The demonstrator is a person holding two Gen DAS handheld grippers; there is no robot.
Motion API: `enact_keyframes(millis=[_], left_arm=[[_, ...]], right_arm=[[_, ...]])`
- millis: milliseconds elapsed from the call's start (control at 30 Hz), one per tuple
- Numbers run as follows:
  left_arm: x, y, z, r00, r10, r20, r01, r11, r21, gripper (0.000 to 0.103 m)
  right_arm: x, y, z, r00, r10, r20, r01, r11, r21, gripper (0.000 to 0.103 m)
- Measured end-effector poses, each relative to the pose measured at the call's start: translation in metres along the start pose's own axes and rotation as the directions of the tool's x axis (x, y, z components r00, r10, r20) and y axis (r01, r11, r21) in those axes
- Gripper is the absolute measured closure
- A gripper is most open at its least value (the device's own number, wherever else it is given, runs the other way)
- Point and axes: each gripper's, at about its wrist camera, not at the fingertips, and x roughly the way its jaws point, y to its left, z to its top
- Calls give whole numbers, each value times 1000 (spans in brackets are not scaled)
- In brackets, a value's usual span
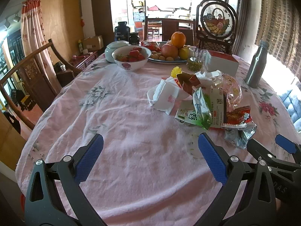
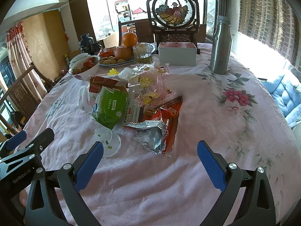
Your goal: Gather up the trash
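A heap of trash lies on the pink flowered tablecloth (image 1: 122,131): a white paper wrapper (image 1: 163,96), a green packet (image 1: 202,109) (image 2: 111,105), a clear crinkled bag (image 2: 150,86), a red snack bag with a foil inside (image 2: 160,130) (image 1: 239,118), and two clear plastic lids (image 2: 109,141). My left gripper (image 1: 150,158) is open and empty, over bare cloth left of the heap. My right gripper (image 2: 150,162) is open and empty, just short of the red snack bag; its fingers (image 1: 286,144) show at the left wrist view's right edge.
At the back stand a bowl of strawberries (image 1: 131,57), a fruit plate with an orange (image 1: 177,39), a glass (image 1: 195,61), a white box (image 2: 176,54), a steel bottle (image 2: 221,47), dark supplement jars (image 1: 122,31) and a framed ornament (image 2: 173,11). Wooden chairs (image 1: 32,75) stand left.
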Motion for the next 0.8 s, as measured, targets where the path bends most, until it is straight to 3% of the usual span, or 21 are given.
enact_keyframes(millis=[800], left_arm=[[-1, -2, -1, 1000, 1, 1, -1, 1000, 2, 6]], right_arm=[[1, 0, -1, 1000, 13, 9, -13, 1000, -15, 5]])
